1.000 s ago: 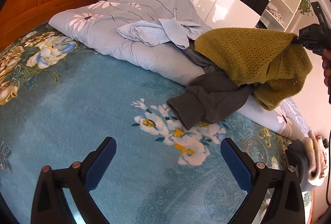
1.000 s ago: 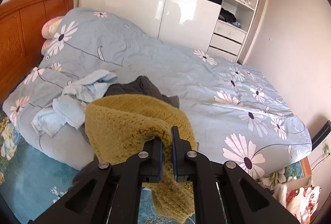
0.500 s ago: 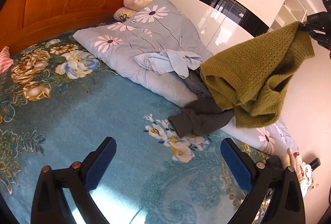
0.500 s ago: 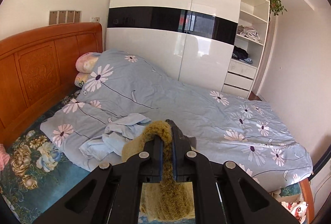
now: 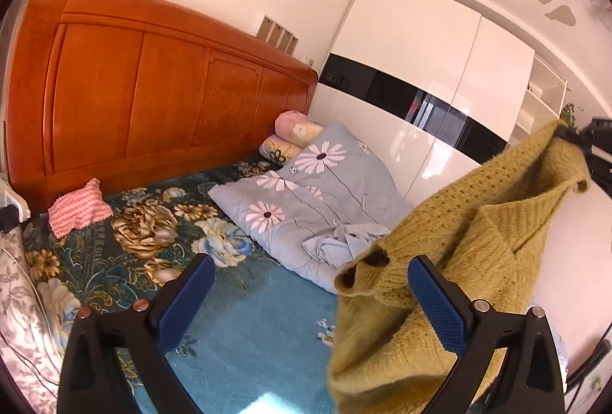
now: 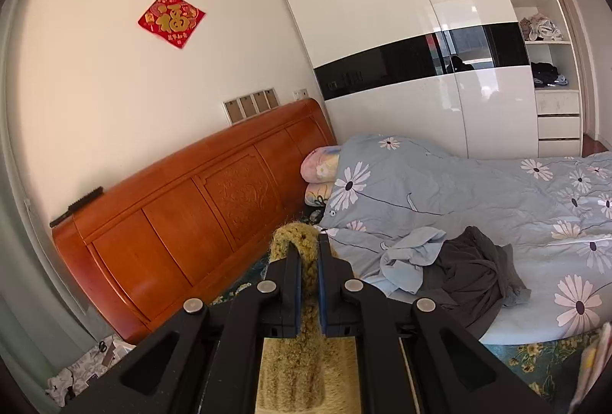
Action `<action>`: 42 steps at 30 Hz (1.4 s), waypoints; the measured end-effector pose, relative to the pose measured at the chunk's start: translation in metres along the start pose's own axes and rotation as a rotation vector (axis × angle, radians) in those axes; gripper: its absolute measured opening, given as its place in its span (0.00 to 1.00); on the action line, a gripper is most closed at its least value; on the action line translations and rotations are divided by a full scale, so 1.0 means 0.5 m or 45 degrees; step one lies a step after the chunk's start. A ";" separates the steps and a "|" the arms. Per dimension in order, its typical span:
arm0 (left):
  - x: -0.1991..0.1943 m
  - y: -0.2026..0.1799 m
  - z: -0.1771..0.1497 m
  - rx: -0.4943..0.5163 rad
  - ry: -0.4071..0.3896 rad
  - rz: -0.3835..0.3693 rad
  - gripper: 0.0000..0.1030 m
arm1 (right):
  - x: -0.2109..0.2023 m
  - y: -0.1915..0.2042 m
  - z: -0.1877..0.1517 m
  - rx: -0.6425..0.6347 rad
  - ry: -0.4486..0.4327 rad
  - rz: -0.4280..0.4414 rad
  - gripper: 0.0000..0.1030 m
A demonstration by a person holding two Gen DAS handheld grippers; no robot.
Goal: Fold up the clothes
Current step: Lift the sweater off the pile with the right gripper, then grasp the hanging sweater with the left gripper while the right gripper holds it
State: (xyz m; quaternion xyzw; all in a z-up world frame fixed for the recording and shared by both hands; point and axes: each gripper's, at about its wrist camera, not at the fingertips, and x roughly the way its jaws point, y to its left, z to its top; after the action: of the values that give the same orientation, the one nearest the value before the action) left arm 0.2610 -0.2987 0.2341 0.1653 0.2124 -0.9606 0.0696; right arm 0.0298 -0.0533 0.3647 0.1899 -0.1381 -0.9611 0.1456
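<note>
You're in a home bedroom. You've got a bed with a carved wooden headboard (image 6: 199,222), a blue daisy-print duvet (image 6: 478,199), pillows (image 6: 319,169) at the head end and a floral bedspread (image 5: 160,234). A glossy white sliding wardrobe (image 6: 413,43) fills one wall, with open shelves (image 6: 543,31) beside it (clothes stuffed in). A red good-luck decoration (image 6: 171,18) hangs above the bed, and loose garments (image 6: 451,261) lie on the duvet.

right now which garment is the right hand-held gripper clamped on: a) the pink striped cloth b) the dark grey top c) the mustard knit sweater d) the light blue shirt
c: the right hand-held gripper is shut on a fold of the mustard knit sweater, which hangs from it.
</note>
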 end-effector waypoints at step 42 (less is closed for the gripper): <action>0.408 -0.297 -0.622 0.113 1.095 -0.089 0.97 | 0.036 -0.727 -0.740 0.185 0.973 -0.501 0.41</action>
State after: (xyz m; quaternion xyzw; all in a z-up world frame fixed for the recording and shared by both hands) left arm 0.1295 -0.0437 -0.0456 0.5461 0.1859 -0.8143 -0.0649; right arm 0.0812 0.1972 -0.0869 0.5643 -0.1027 -0.8190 -0.0133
